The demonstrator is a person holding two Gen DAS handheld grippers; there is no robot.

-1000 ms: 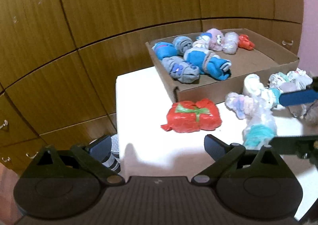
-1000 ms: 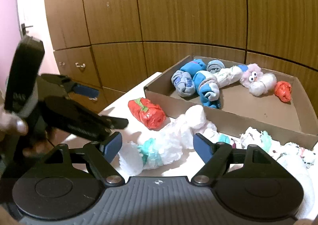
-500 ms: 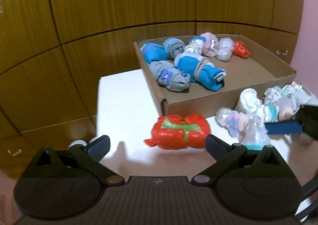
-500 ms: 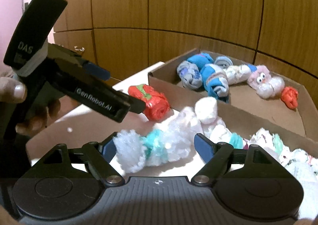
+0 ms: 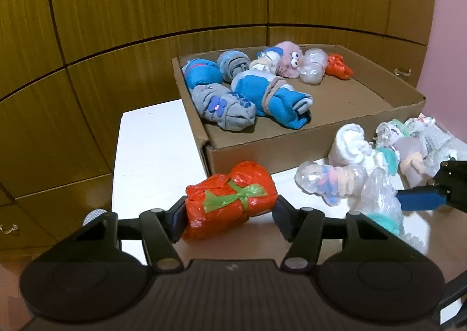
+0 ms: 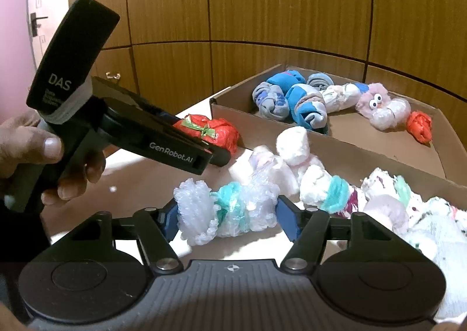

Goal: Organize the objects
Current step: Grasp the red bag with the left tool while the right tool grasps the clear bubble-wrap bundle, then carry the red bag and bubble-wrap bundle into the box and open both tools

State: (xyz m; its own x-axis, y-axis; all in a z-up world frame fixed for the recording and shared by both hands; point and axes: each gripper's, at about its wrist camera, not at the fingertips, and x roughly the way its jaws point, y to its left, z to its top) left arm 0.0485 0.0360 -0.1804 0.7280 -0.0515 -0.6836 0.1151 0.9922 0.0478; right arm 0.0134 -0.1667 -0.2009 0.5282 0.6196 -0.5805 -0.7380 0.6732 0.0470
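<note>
Left tongs point(image 5: 230, 215) just closing, pads pressing both ends of red plastic-wrapped bundle point(image 5: 232, 198) with green tie, on white bench point(image 5: 151, 150) close to front wall of cardboard box point(image 5: 292, 150). Right tongs point(image 6: 227, 218) just closing too, pinching clear bubble-wrap roll point(image 6: 227, 211) with teal band on bench. Beyond: loose white and pastel rolls point(image 6: 294, 147) beside box. Inside box: blue and grey sock rolls point(image 5: 248, 97), pink fuzzy toy point(image 5: 289, 59), small red bundle point(image 5: 338, 66).
</note>
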